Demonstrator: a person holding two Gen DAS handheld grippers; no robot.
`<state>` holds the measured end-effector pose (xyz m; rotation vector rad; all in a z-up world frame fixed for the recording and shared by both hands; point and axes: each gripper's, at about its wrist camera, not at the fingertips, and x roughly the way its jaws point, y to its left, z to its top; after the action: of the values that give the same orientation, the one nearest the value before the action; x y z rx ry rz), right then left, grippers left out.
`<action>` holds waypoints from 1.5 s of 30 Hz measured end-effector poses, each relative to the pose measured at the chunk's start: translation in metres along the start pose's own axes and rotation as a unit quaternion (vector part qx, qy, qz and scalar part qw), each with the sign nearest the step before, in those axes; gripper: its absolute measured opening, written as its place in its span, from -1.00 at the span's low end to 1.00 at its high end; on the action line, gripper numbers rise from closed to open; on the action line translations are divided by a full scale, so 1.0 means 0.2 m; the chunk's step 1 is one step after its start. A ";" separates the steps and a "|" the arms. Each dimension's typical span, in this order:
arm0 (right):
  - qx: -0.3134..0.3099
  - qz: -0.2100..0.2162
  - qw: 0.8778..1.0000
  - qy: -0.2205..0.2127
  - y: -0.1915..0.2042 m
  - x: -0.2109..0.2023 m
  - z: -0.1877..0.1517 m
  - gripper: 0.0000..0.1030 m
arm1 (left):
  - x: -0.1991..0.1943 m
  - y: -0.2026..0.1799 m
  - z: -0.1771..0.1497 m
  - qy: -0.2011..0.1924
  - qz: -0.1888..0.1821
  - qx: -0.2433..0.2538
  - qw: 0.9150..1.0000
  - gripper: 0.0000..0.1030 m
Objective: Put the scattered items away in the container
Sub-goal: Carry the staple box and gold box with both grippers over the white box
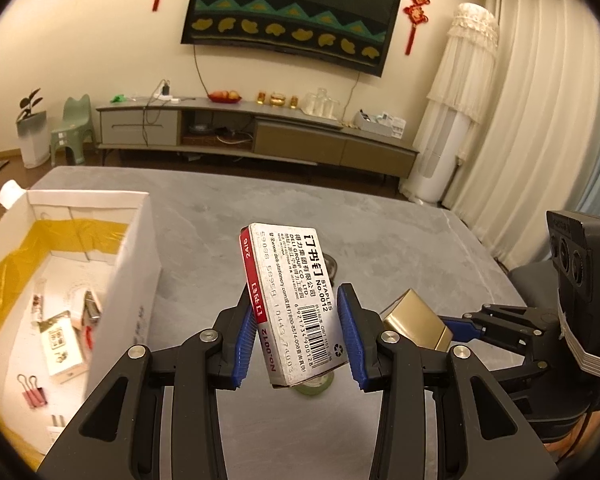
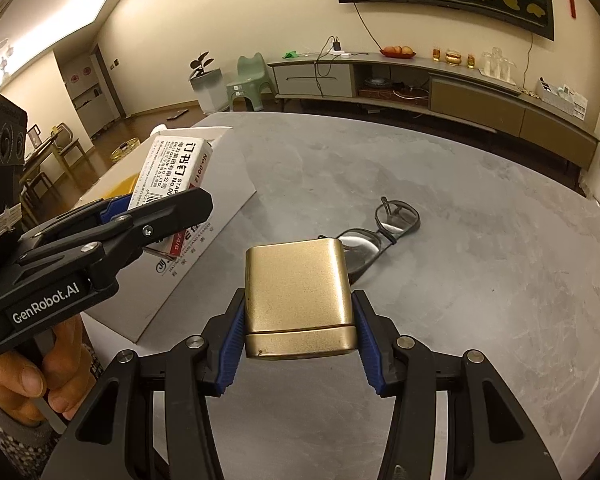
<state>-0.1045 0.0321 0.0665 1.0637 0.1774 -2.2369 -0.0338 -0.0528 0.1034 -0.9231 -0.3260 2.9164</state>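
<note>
Staples first: the left gripper has its blue fingers clamped on a white and red staple box, tilted, barcode side facing the camera, held up off the grey table. Just to its left stands the white cardboard box, open at the top, a yellow strip across its inside. In the bottom of it lie a small card pack with a QR code, a pink binder clip and a few other small bits I can't make out. Under the staple box the rim of something round and greenish shows on the table; most of it is hidden.

The right gripper grips a gold tin between its fingers, lid end nearest the camera, lifted above the table. Beyond the tin a pair of dark-framed glasses lies on the table surface, arms folded, well clear of the cardboard box. From the right wrist view the left gripper sits to the left of the tin, over the box's near corner, with a hand wrapped around its handle. From the left wrist view the gold tin is just beside the staple box, on its right.
</note>
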 end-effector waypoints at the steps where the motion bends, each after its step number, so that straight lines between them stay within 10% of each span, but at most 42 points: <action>1: -0.001 0.000 1.000 -0.001 0.01 0.00 0.00 0.00 | -0.01 0.01 0.00 -0.002 0.001 -0.001 1.000 -0.20; 45: -0.081 0.058 0.994 -0.043 0.79 0.13 0.27 0.00 | -0.50 0.81 0.00 -0.074 0.069 -0.124 0.987 -0.20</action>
<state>-0.0555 -0.1235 0.1060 0.8673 0.2483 -2.1203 0.0482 -0.2230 0.1228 -0.7852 -0.6743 3.1322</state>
